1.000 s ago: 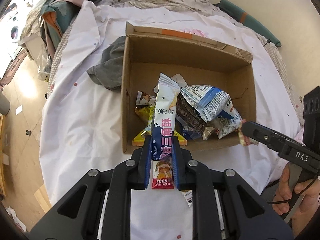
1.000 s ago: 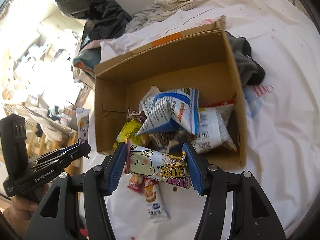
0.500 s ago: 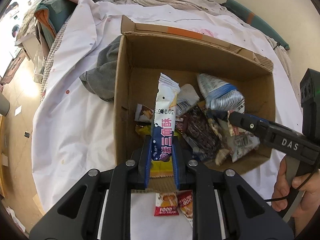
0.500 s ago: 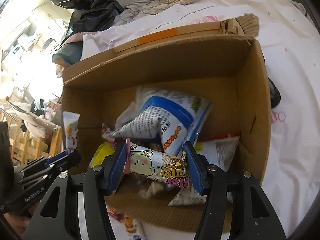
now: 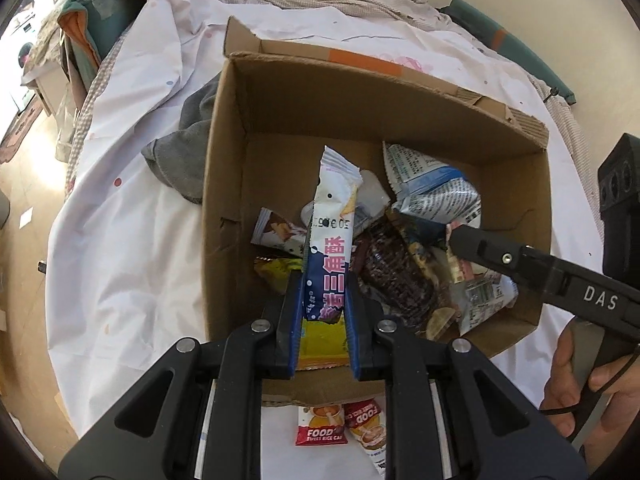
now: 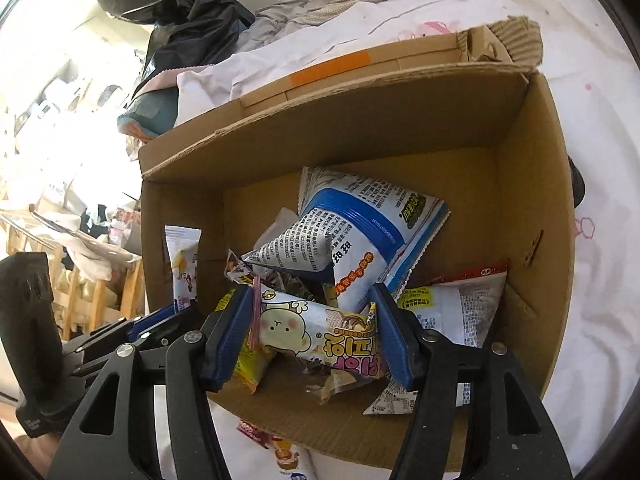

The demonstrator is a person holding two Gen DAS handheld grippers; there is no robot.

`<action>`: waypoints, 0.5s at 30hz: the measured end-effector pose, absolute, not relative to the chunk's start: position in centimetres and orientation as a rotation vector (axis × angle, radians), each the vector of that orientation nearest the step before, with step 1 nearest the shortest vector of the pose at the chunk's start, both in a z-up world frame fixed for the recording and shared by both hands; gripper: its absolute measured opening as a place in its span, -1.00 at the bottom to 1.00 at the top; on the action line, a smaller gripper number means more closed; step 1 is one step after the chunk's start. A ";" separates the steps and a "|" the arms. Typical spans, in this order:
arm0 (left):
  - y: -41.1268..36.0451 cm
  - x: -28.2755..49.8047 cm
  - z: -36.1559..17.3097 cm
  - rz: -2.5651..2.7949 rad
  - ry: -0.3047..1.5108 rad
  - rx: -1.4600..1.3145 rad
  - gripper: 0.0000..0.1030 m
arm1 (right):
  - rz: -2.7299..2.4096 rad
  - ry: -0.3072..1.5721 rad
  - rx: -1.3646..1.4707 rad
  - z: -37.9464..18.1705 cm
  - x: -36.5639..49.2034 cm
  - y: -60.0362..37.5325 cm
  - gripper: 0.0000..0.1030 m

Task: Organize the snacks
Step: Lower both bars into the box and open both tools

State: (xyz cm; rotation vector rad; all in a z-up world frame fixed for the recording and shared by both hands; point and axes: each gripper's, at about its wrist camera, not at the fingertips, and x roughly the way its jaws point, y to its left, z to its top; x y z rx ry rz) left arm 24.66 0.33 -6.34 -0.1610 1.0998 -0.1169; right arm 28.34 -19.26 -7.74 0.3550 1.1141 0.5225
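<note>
Left wrist: left gripper (image 5: 323, 300) clenched on an upright blue-and-white snack stick (image 5: 330, 236), over the cardboard box (image 5: 224, 184) near its front wall.

Right wrist: right gripper (image 6: 310, 332) jaws opening, cartoon cookie packet (image 6: 316, 330) between them (pad contact unclear), above other packets inside the box (image 6: 532, 208).

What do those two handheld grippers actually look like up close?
Both are matte black plastic with triangular cut-outs and silver screws. The fingers carry blue pads. The right gripper has "DAS" printed in white, a boxy black top and a thin black cable by the hand. The left gripper matches it.
</note>
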 end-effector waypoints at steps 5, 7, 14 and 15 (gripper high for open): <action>-0.1 24.5 -6.4 -0.129 1.099 -0.150 -0.65 | 0.519 1.136 0.409 -8.0 28.6 -19.8 0.39; -0.3 24.5 -6.7 -0.132 1.115 -0.145 -0.63 | 0.517 1.141 0.422 -8.0 28.7 -19.8 0.58; -0.9 24.1 -6.6 -0.146 1.125 -0.144 0.36 | 0.520 1.127 0.420 -7.3 28.5 -19.9 0.61; -1.0 24.0 -6.5 -0.144 1.119 -0.138 0.47 | 0.518 1.125 0.422 -7.2 28.4 -20.0 0.61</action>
